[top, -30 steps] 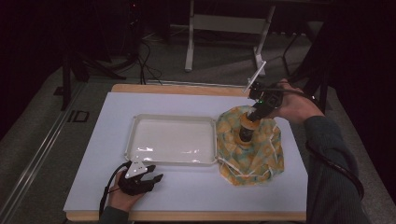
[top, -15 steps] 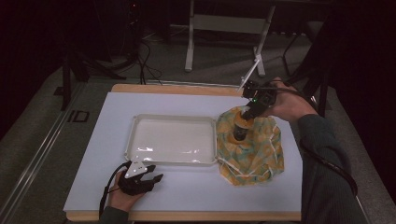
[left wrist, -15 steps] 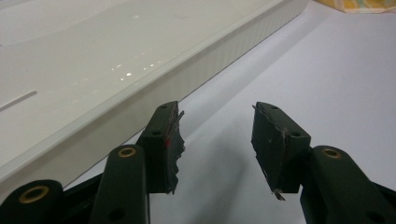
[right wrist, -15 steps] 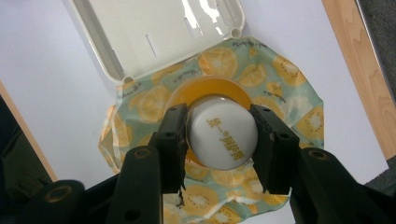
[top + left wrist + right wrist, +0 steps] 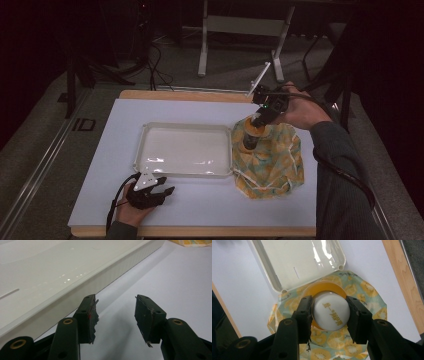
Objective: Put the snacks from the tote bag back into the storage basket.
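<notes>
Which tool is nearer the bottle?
Right. The right tool has its jaws around the bottle's white cap, over the patterned cloth. The left tool rests open on the table by the tray's near edge, well apart from the bottle.

My left gripper [image 5: 116,315] low over the white table [image 5: 175,282], jaws parted on nothing, white tray [image 5: 75,272] wall just beside the left jaw, patterned cloth [image 5: 192,242] corner far off
</notes>
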`<state>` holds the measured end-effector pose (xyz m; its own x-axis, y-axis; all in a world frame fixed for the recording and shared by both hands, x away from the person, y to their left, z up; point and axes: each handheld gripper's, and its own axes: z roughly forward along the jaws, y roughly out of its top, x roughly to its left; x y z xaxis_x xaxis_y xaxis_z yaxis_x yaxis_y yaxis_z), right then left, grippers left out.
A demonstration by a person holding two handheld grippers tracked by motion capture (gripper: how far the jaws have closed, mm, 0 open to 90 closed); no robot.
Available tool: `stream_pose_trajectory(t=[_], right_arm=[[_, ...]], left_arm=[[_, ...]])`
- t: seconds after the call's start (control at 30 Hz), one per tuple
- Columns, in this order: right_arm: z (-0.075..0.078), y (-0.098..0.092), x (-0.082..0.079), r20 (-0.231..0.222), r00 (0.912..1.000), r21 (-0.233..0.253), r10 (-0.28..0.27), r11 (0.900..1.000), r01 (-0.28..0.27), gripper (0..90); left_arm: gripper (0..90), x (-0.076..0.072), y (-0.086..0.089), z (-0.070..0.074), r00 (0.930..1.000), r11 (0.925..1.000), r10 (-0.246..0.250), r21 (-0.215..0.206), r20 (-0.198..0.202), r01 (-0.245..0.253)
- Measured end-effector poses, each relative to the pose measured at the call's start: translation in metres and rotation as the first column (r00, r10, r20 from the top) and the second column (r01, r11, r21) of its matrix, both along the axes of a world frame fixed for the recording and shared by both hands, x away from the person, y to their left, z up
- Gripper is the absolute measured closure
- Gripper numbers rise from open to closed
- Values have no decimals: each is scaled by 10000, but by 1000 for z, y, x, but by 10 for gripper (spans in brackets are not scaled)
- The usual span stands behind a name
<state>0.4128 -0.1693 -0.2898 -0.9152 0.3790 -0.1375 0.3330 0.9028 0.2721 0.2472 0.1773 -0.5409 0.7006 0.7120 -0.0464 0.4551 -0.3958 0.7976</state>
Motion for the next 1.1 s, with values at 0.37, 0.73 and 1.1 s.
stream_pose_trajectory(t=[0.37,0.73,1.1], right_arm=[[1,10,-1,26,9999,75,139,9999,-139,589],[-3,15,-1,-49,9997,10,252,9997,-252,588],[-4,23,-1,67,9994,85,340,9994,-341,589]], left_arm=[[518,0,0,0,10000,10000,-11,-6,-6,11],[515,0,0,0,10000,10000,-26,1,-12,26],[515,0,0,0,10000,10000,-39,1,-10,39]])
